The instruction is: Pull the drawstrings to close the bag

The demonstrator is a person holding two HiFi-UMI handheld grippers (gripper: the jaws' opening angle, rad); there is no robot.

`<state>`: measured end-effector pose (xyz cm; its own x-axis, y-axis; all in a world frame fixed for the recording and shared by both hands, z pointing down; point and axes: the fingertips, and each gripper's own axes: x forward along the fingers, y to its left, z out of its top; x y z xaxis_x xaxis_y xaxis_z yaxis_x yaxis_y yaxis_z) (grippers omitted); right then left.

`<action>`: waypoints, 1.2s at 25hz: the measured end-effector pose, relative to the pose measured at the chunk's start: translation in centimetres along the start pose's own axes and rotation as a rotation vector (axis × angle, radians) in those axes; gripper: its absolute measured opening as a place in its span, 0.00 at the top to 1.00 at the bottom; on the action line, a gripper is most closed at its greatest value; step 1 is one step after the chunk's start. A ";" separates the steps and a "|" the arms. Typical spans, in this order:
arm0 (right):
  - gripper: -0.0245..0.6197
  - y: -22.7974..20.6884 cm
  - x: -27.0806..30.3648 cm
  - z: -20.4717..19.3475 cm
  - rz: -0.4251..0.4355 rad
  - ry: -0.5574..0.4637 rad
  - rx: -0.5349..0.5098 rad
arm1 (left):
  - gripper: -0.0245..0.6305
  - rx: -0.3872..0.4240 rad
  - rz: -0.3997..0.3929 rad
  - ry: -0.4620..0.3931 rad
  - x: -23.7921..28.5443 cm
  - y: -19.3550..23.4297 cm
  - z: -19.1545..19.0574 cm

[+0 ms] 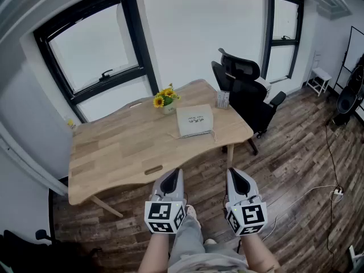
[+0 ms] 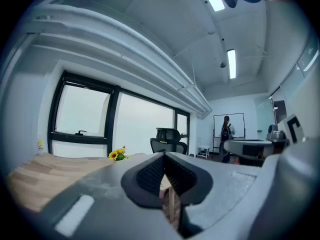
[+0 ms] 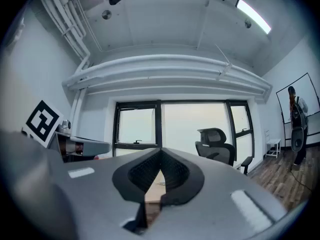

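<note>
Left hand-held gripper [image 1: 173, 176], right hand-held gripper [image 1: 236, 176] closed; bag [image 1: 194, 120] on table [image 1: 114, 147].

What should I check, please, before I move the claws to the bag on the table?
1. Left claw empty: ok, shut on nothing.
2. Right claw empty: ok, shut on nothing.
3. Bag lying on the table: ok.
4. Claws near the bag: not ok, both are short of the table edge.
5. Where the drawstrings lie: cannot tell, too small.

Pale cloth bag [image 1: 194, 120] flat on wooden table [image 1: 114, 147], just beside sunflowers [image 1: 165, 99]; drawstrings too small to tell.
</note>
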<state>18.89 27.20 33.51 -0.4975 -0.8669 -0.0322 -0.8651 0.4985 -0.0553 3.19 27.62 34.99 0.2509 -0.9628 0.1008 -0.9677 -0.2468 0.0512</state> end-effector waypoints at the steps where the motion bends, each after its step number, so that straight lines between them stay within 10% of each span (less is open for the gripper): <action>1: 0.96 0.0 0.0 0.0 -0.003 -0.004 0.001 | 0.96 0.007 -0.003 0.002 0.0 0.0 -0.1; 15: 0.96 -0.6 3.2 -0.8 0.009 -0.002 -0.006 | 0.95 0.032 0.002 0.024 2.1 2.3 -1.2; 30: 0.75 -3.7 13.1 -4.0 0.023 0.084 0.015 | 0.75 0.047 -0.050 0.075 10.9 7.5 -2.7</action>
<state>15.29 14.03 37.23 -0.5216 -0.8517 0.0499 -0.8525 0.5179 -0.0702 -1.27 15.55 39.15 0.2984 -0.9385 0.1737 -0.9535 -0.3011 0.0118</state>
